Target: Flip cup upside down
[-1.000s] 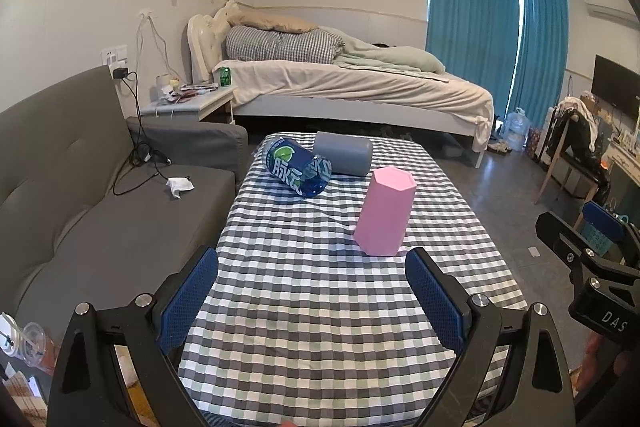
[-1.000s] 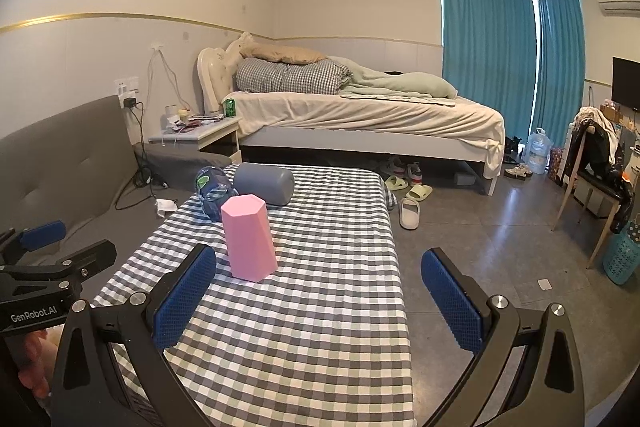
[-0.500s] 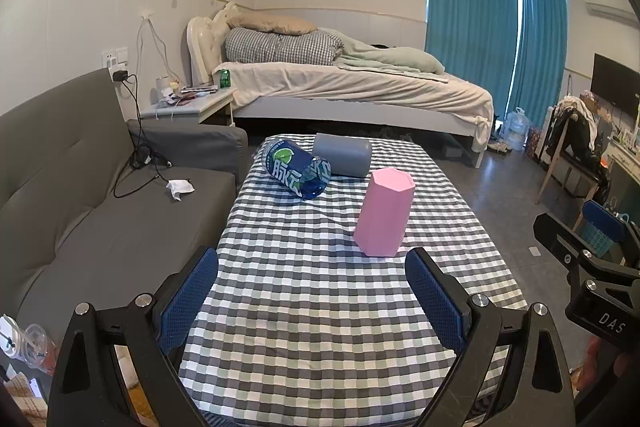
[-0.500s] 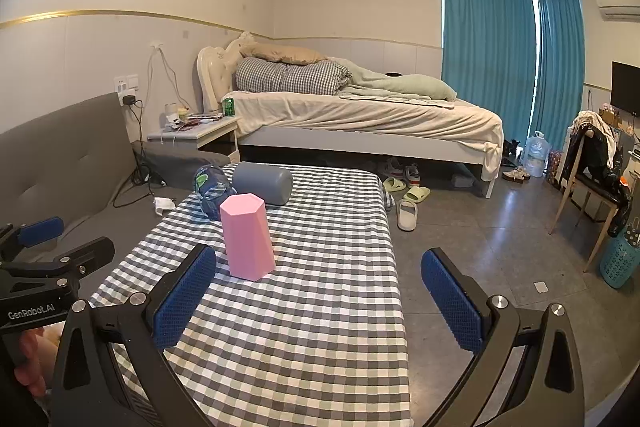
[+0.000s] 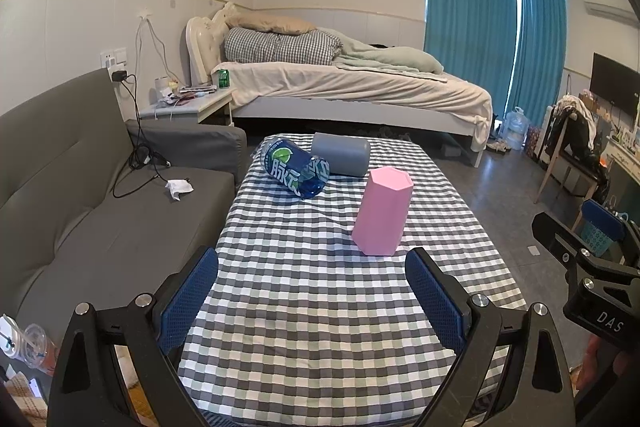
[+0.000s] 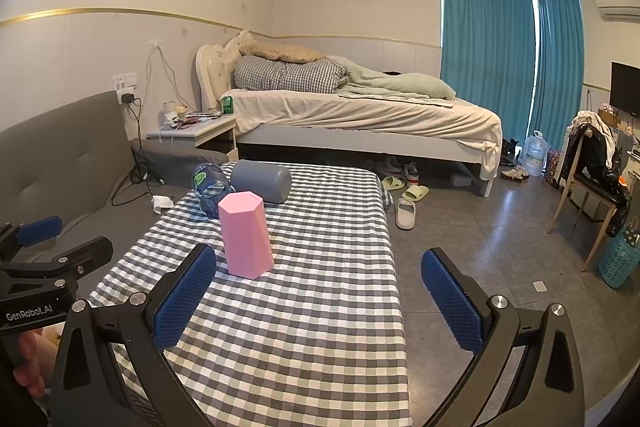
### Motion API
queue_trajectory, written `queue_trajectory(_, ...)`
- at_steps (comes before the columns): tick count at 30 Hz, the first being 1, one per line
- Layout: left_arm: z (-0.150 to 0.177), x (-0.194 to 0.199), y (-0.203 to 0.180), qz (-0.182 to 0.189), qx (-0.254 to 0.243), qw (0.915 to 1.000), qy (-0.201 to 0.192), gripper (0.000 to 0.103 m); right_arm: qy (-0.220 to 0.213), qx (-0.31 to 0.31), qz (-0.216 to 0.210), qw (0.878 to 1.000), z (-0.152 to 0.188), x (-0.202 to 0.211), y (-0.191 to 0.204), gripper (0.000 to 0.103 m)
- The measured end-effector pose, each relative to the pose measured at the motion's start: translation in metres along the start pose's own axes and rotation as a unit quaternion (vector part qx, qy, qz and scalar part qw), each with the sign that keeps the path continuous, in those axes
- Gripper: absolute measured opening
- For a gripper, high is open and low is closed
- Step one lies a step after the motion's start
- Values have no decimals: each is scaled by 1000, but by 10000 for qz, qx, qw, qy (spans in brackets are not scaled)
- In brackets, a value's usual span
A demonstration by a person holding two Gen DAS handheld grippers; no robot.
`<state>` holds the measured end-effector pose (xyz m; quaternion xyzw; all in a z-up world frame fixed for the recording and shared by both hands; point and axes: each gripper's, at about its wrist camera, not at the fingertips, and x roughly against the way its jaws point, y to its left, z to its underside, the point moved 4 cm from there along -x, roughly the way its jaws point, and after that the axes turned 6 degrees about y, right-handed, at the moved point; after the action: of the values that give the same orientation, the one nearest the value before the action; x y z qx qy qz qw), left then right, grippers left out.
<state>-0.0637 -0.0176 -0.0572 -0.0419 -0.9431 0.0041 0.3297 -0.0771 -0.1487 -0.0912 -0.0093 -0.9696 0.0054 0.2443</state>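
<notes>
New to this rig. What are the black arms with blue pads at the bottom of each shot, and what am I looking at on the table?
There is no robot here. A person holds a pair of tongs in each hand, with a camera on each looking forward along its two fingers. One picture is from the left tongs, the other from the right tongs. Both are open and hold nothing. On the checked table a pink cup stands alone nearer the camera. Behind it lie a blue bottle and a grey cylinder on their sides. The black part at the edge of each picture is the other hand's tongs.
</notes>
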Motion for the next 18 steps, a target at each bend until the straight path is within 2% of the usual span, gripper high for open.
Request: queue_trajectory(18,1,1,0,8,10,10000,33,97,46,16,33,10000,2,0,-1,103)
